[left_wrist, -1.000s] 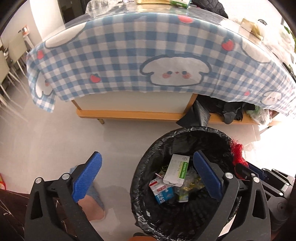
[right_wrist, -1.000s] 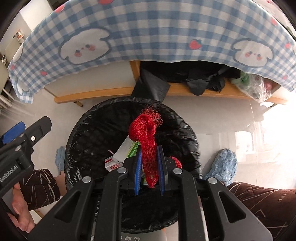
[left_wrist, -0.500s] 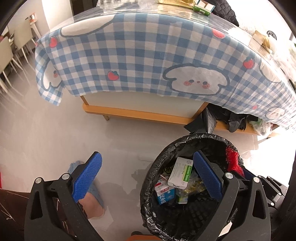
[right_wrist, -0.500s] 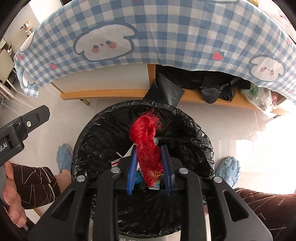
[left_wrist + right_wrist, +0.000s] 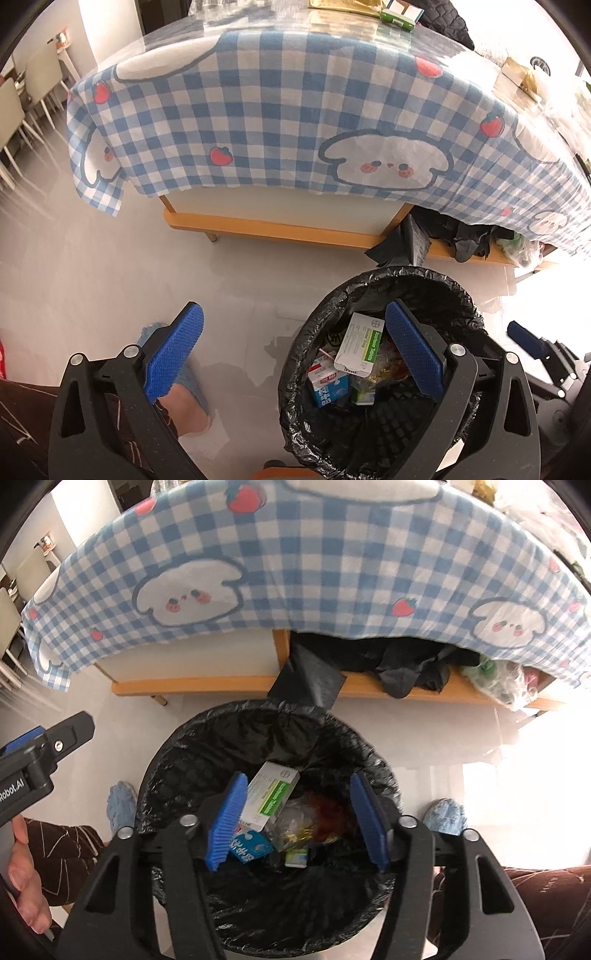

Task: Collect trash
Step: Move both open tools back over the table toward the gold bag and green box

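Note:
A bin with a black liner (image 5: 184, 746) (image 5: 436, 277) stands on the floor before the table. In it lie a white and green box (image 5: 271, 794) (image 5: 362, 343), a blue and white carton (image 5: 249, 849) (image 5: 328, 387), clear wrappers and a red net (image 5: 330, 814). My right gripper (image 5: 297, 819) is open and empty right above the bin. My left gripper (image 5: 295, 354) is open and empty, its right finger over the bin's left side, its left finger over the floor.
A table with a blue checked cloth (image 5: 277, 122) (image 5: 314, 565) stands behind the bin, with boxes (image 5: 400, 13) on top. Black bags (image 5: 410, 664) and a clear bag (image 5: 506, 683) lie on its low shelf. Blue slippers (image 5: 120, 805) (image 5: 445, 814) flank the bin. Chairs (image 5: 22, 99) stand far left.
My right gripper has opened and the red net has dropped into the bin. Both grippers have risen and pulled back a little.

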